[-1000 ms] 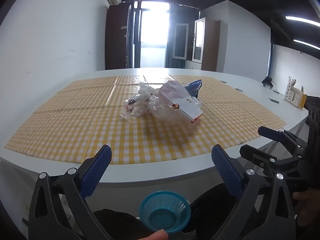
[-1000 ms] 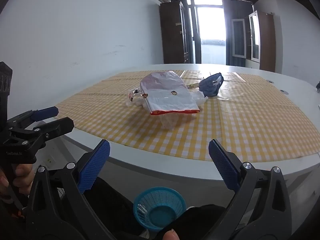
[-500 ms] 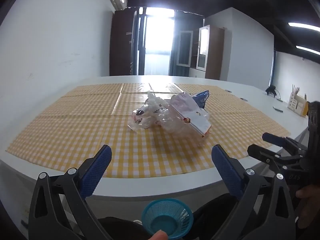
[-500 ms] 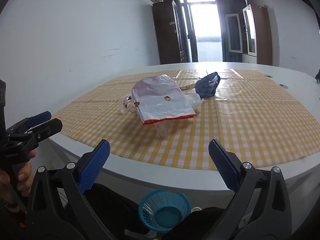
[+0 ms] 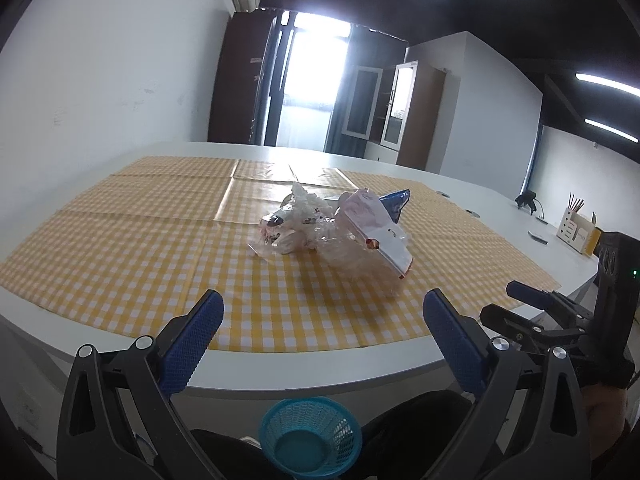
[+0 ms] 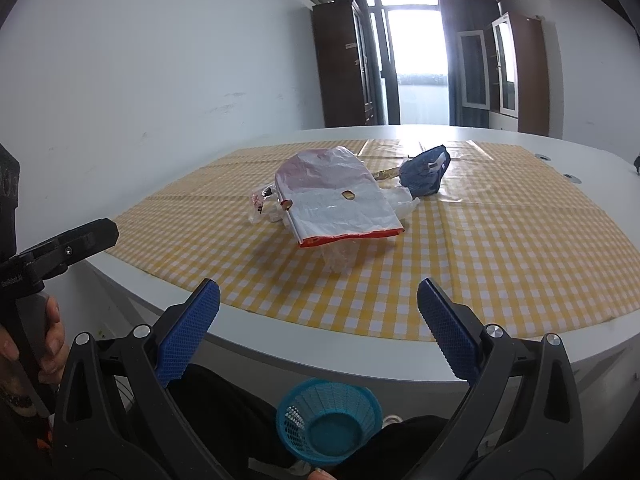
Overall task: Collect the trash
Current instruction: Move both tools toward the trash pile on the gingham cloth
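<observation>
- Left tongs: released. You hold them with both blue pads spread wide, nothing between them, short of the near edge of the counter. In the right wrist view the same tool shows at the far left, gripped by your hand.
- Clear crumpled wrapper: it lies on the yellow checked cloth, at the left end of the trash pile, touching the flat bag beside it.
- White bag with the red edge: it lies flat across the middle of the pile, resting on clear film that shows under its near edge.
- Dark blue wrapper: it sits behind and to the right of the white bag, just beside it, on the same cloth.
- Right tongs: released, pads wide apart and empty, held before the counter edge and aimed at the pile.
- Blue mesh basket: it sits low, below the counter edge, between the two tools. Its visible inside holds no trash.
- Progress: judged from this layout, collection has not begun. Every visible piece is on the counter, well apart from both tongs.
- Remaining: each piece has to be reached, gripped and carried to the basket. Expect the thin film to crumple or slip when pinched.
</observation>
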Action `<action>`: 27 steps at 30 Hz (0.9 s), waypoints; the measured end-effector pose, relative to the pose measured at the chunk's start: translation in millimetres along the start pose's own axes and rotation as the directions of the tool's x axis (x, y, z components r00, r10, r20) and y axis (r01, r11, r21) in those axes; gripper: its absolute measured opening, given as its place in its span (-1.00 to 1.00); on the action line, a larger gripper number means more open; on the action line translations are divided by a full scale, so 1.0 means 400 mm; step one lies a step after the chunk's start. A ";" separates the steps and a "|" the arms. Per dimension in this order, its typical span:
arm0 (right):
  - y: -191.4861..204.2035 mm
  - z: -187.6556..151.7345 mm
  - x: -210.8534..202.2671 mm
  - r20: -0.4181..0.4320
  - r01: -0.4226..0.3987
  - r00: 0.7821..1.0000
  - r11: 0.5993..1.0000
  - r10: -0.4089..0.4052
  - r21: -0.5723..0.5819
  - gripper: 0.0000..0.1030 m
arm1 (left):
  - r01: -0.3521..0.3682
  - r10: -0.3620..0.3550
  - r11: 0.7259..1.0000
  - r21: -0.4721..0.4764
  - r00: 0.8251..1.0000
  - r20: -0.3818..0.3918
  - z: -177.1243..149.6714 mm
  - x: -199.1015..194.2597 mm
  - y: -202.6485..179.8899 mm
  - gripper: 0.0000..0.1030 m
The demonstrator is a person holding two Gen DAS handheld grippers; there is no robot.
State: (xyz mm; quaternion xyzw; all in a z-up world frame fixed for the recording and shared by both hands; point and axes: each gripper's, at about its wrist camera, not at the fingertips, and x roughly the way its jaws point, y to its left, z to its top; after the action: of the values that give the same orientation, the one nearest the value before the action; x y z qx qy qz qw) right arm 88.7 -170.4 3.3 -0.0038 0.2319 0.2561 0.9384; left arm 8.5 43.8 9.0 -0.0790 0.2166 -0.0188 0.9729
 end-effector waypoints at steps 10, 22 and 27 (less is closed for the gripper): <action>-0.020 0.003 0.008 -0.021 -0.008 1.000 1.000 0.008 0.011 0.83 | -0.001 0.001 1.000 -0.016 1.000 -0.029 -0.009 0.024 0.016 0.89; 0.008 -0.005 0.017 -0.033 0.005 0.999 1.000 -0.006 -0.027 0.80 | -0.012 0.011 0.999 -0.033 0.999 -0.049 -0.020 0.045 0.037 0.89; 0.018 -0.008 0.019 -0.035 0.015 0.999 0.999 -0.017 -0.039 0.77 | -0.024 0.021 0.999 -0.043 0.998 -0.054 -0.020 0.047 0.046 0.89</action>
State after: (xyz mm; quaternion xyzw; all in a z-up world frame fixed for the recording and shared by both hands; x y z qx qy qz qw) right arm 89.4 -160.9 -2.1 -0.0286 0.2435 0.2530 0.9359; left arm 22.1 59.5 -9.0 -0.0972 0.2438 -0.0053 0.9649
